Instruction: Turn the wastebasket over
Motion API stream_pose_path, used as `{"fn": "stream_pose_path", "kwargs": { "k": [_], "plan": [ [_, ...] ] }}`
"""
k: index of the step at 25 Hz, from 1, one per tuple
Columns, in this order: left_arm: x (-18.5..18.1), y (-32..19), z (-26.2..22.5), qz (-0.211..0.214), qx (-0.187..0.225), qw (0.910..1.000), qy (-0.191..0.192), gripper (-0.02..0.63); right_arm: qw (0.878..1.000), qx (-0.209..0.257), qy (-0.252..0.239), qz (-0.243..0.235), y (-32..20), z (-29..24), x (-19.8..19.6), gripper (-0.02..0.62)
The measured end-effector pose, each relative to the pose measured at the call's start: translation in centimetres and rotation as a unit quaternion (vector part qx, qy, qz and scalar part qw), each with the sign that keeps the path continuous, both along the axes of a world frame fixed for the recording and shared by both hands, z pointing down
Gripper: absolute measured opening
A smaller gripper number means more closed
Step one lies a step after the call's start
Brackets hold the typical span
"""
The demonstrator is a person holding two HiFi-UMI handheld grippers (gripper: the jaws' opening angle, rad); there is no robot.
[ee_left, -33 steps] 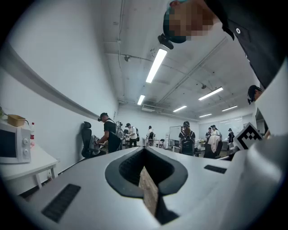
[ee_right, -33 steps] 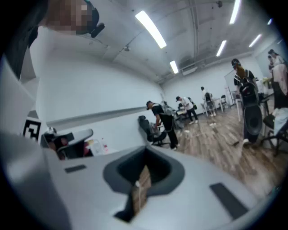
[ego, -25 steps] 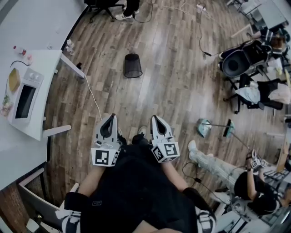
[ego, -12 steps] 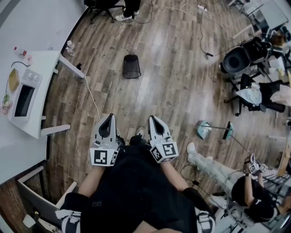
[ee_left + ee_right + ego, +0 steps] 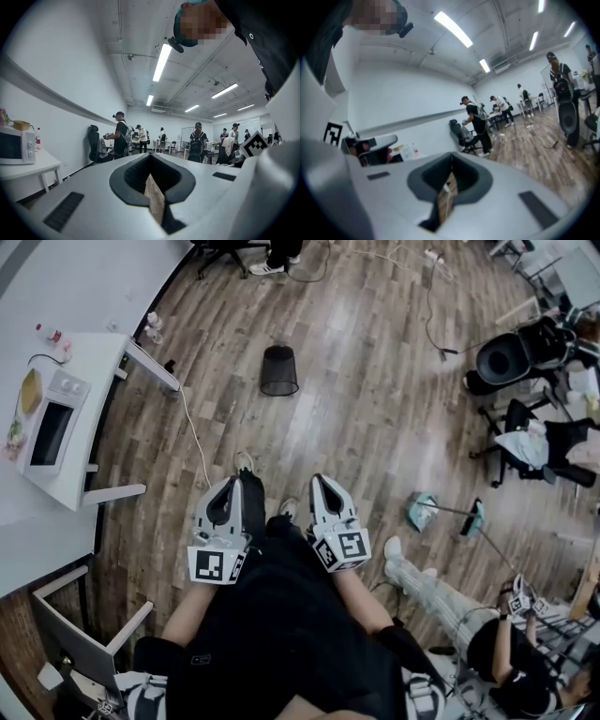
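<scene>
A black mesh wastebasket (image 5: 278, 370) stands on the wooden floor well ahead of me, in the upper middle of the head view. My left gripper (image 5: 225, 486) and right gripper (image 5: 322, 486) are held side by side close to my body, both shut with nothing between the jaws and far from the basket. One foot steps forward by the left gripper. In the left gripper view the gripper (image 5: 151, 161) shows closed jaws pointing across the room; the right gripper (image 5: 451, 164) looks the same in its own view. The basket appears in neither gripper view.
A white table (image 5: 94, 362) with a microwave (image 5: 47, 427) stands at the left, a cable (image 5: 194, 442) trailing across the floor from it. Office chairs (image 5: 511, 357) stand at the right, a dustpan and broom (image 5: 441, 512) lie nearby, and a person (image 5: 469, 615) sits on the floor at lower right.
I have walked forward: the floor scene shifted, a foot has come out ahead by the left gripper, and both grippers stayed shut in front of my body.
</scene>
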State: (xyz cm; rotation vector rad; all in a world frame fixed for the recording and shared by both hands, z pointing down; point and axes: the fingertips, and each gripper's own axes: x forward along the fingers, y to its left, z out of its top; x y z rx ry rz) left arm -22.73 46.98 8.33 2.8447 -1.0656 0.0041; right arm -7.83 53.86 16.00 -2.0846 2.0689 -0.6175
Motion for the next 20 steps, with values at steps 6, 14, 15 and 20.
{"fn": "stream_pose_path", "kwargs": {
  "k": [6, 14, 15, 20],
  "plan": [
    [1.8, -2.1, 0.7, 0.008, 0.002, 1.0000, 0.001, 0.034, 1.000, -0.003, 0.004, 0.004, -2.1, 0.8, 1.3, 0.032],
    [4.0, -9.1, 0.9, 0.016, 0.004, 0.9998, 0.009, 0.034, 1.000, -0.007, 0.009, 0.024, -8.0, 1.4, 3.7, 0.032],
    [4.4, -10.1, 0.9, 0.017, 0.003, 0.9998, 0.009, 0.034, 1.000, -0.008, 0.009, 0.025, -8.9, 1.4, 3.9, 0.032],
    [5.6, -16.2, 1.5, 0.017, -0.010, 0.9997, 0.014, 0.034, 0.999, -0.023, 0.009, 0.027, -14.4, 2.5, 4.9, 0.032]
  ]
}}
